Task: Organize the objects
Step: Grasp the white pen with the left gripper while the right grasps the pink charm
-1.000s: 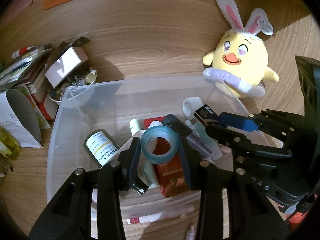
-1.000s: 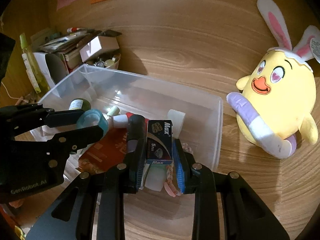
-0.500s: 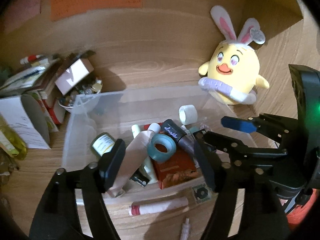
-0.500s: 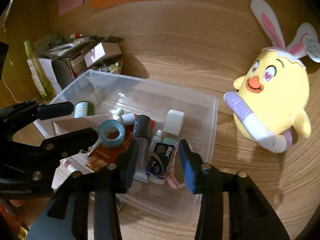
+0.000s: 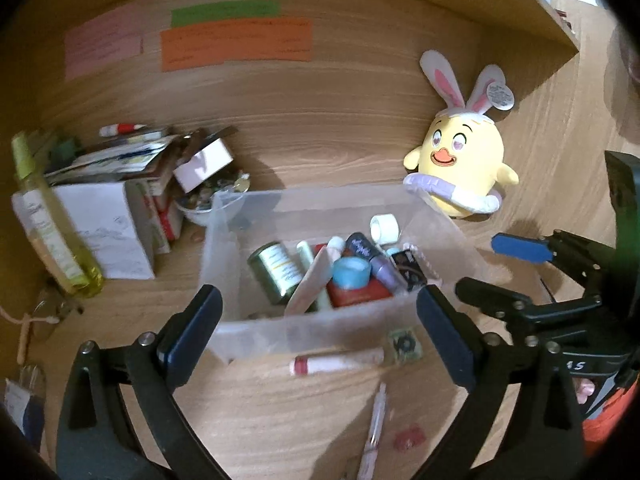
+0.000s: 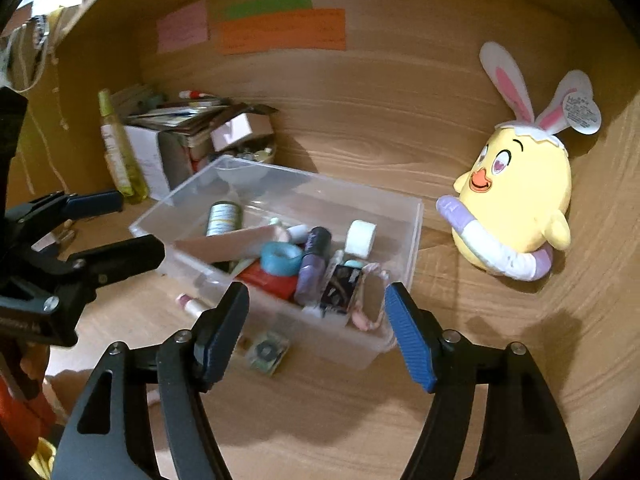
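Observation:
A clear plastic bin (image 5: 320,196) (image 6: 416,232) on the wooden desk holds a blue tape roll (image 5: 351,273) (image 6: 281,258), a dark staple box (image 5: 408,270) (image 6: 340,288), a green can (image 5: 276,270), tubes and a white roll. My left gripper (image 5: 319,294) (image 6: 140,224) hangs above the bin's near wall. Its jaws are opening wide with nothing between them. Beside it my right gripper (image 6: 317,292) (image 5: 480,264) hovers above the bin's near corner. Its jaws are also opening and no pad touches anything.
A yellow bunny-eared plush chick (image 5: 460,168) (image 6: 516,196) sits right of the bin. A tube (image 5: 338,361), a small square packet (image 5: 404,345) and a pen (image 5: 374,428) lie in front of it. Left stand a yellow-green bottle (image 5: 52,236), a white carton (image 5: 108,232) and stacked clutter.
The left gripper let go of the tape roll and the right let go of the staple box; both now lie in the bin. Both grippers opened and drew back and up.

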`<action>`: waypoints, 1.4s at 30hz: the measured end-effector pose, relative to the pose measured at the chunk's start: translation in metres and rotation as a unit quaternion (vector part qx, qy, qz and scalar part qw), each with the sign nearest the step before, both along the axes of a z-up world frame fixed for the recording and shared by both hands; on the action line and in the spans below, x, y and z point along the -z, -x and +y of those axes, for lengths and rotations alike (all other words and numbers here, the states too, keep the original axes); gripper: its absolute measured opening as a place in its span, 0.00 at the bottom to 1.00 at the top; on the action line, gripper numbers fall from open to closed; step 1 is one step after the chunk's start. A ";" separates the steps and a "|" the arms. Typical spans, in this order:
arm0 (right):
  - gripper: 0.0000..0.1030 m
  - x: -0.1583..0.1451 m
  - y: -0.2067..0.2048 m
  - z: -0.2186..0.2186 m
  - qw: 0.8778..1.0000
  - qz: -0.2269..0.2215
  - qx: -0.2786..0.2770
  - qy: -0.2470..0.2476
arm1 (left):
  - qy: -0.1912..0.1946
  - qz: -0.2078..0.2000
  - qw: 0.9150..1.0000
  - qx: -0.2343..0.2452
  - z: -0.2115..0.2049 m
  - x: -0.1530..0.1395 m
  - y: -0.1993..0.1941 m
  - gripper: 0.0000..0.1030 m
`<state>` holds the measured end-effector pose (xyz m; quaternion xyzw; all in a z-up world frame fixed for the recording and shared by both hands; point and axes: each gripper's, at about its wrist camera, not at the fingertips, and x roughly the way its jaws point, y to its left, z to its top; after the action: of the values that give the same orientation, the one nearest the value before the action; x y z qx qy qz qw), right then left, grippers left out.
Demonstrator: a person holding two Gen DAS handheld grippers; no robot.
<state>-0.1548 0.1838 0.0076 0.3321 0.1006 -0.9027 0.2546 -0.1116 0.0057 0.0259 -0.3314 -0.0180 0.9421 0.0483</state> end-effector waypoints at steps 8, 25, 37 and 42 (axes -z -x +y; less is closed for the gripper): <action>0.69 0.014 -0.039 -0.004 1.000 -0.012 -0.022 0.015 | 0.003 -0.023 1.000 -0.013 -0.016 0.022 -0.036 0.97; 0.51 0.090 -0.070 -0.041 0.992 -0.107 -0.062 -0.026 | 0.030 -0.071 0.997 -0.014 -0.020 0.083 -0.096 0.97; 0.21 0.088 -0.074 -0.022 0.995 -0.088 -0.036 -0.031 | 0.024 -0.102 0.994 0.016 -0.003 0.097 -0.084 0.97; 0.20 0.087 -0.067 0.009 0.996 -0.090 0.004 -0.018 | 0.030 -0.118 0.992 0.035 0.010 0.100 -0.072 0.88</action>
<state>-0.0880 0.1927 -0.0791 0.4168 0.0926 -0.8681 0.2531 -0.0392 0.0156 -0.0738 -0.4419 0.0161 0.8943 0.0691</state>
